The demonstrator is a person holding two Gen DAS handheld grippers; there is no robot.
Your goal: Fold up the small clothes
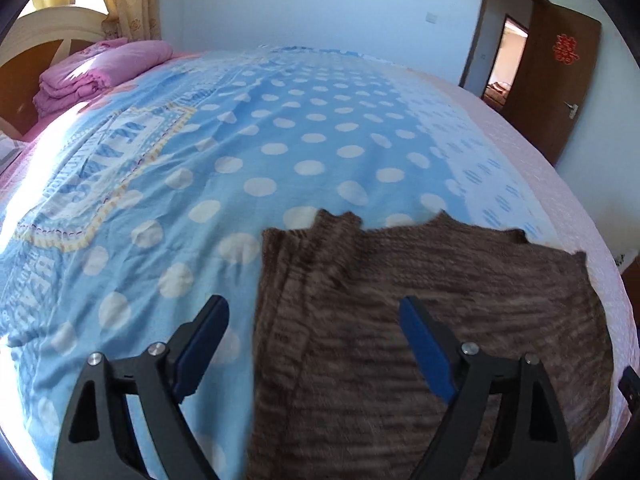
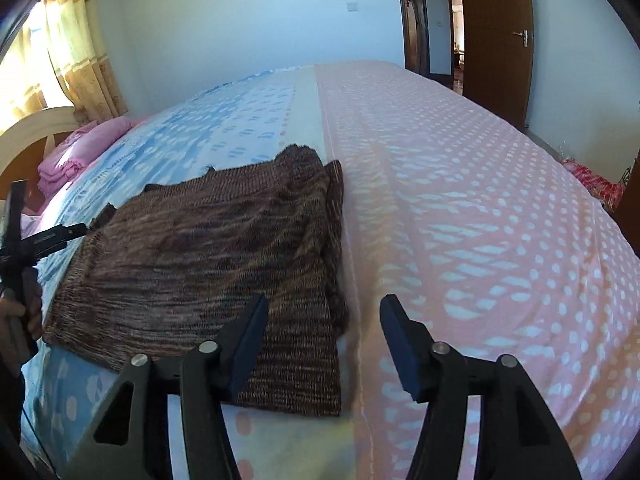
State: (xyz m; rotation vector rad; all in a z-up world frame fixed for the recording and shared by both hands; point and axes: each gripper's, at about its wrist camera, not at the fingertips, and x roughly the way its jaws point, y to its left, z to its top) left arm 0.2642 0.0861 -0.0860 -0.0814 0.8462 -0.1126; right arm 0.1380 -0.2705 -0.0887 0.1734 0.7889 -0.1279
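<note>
A brown knitted garment (image 1: 420, 320) lies flat on the bed, with its sides folded in. It also shows in the right wrist view (image 2: 208, 264). My left gripper (image 1: 314, 308) is open and empty, hovering over the garment's left edge. My right gripper (image 2: 324, 312) is open and empty, over the garment's right edge near its near corner. The left gripper (image 2: 60, 236) also shows at the far left of the right wrist view, held by a hand.
The bed sheet is blue with white dots (image 1: 280, 140) on the left and pink with white dots (image 2: 480, 220) on the right. A folded pink quilt (image 1: 100, 68) lies by the headboard. An open brown door (image 2: 492, 36) stands behind the bed.
</note>
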